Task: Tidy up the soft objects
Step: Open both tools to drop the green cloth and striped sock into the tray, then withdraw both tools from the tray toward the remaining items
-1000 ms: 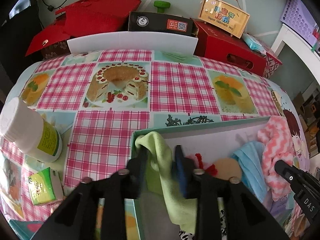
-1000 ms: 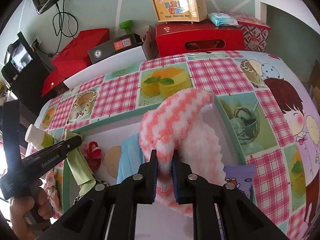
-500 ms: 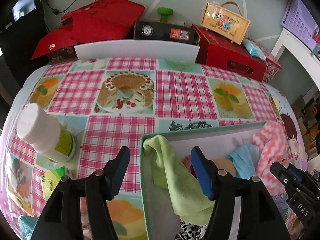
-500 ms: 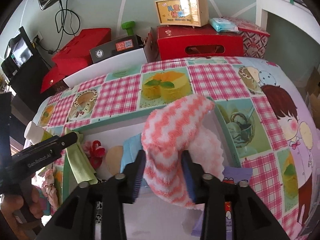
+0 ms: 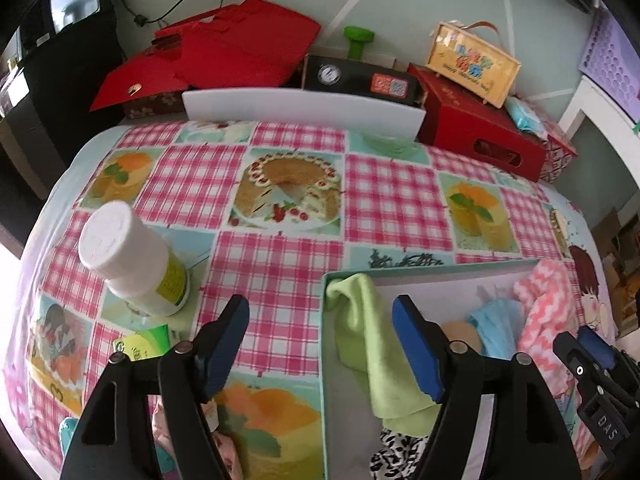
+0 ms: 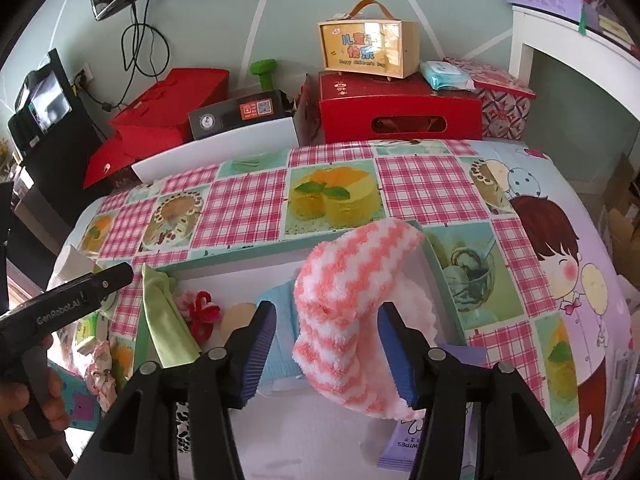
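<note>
Left gripper (image 5: pixel 320 340) jaws just opened wide, holding nothing; green cloth (image 5: pixel 372 348) hangs over box (image 5: pixel 432 270) rim betw. them. Right gripper (image 6: pixel 326 350) jaws also just opened, pink-striped towel (image 6: pixel 348 304) loose betw. them, draped into box.

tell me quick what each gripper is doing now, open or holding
left gripper: open, jaws just widened, green cloth released.
right gripper: open, jaws just widened, pink striped towel between them, not pinched.
</note>
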The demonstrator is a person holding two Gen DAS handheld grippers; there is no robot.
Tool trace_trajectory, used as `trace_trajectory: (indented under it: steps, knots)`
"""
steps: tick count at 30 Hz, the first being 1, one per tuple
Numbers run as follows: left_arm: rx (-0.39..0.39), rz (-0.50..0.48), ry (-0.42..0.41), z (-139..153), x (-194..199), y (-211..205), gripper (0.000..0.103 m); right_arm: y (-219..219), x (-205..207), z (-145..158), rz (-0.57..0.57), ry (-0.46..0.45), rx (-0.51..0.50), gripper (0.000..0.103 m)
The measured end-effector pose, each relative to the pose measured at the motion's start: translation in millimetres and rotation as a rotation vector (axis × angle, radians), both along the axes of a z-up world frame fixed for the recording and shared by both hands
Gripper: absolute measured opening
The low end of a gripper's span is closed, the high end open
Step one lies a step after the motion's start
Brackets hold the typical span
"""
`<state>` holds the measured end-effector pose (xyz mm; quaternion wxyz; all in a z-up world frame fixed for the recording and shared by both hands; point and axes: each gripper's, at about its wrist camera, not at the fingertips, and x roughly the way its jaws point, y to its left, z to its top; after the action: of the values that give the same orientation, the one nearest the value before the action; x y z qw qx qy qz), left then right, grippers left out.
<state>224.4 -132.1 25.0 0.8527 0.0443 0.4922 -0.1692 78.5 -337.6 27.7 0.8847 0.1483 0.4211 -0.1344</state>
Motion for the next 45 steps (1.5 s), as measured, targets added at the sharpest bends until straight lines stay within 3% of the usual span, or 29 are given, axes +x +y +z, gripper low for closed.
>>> trace_trajectory:
  steps: [8,10,20,23,24,37,45]
  knots:
    - [0.047,0.034,0.046,-14,3,6,0.076,2,4,-9,-0.009,0.056,-0.037,0.075]
    - [0.058,0.039,0.051,-16,4,6,0.082,0,4,-11,-0.019,0.064,-0.036,0.077]
    - [0.053,0.058,0.061,-20,6,9,0.085,-6,4,-16,-0.051,0.093,-0.031,0.088]
    - [0.044,0.073,0.062,-22,8,11,0.092,-6,4,-17,-0.055,0.097,-0.035,0.102]
    - [0.045,0.077,0.065,-23,8,11,0.099,-6,4,-17,-0.062,0.096,-0.036,0.103]
    - [0.037,0.073,0.056,-23,8,11,0.102,-5,8,-21,-0.059,0.124,-0.043,0.103]
    - [0.019,0.048,0.010,-17,5,9,0.102,-6,6,-19,-0.064,0.118,-0.041,0.103]
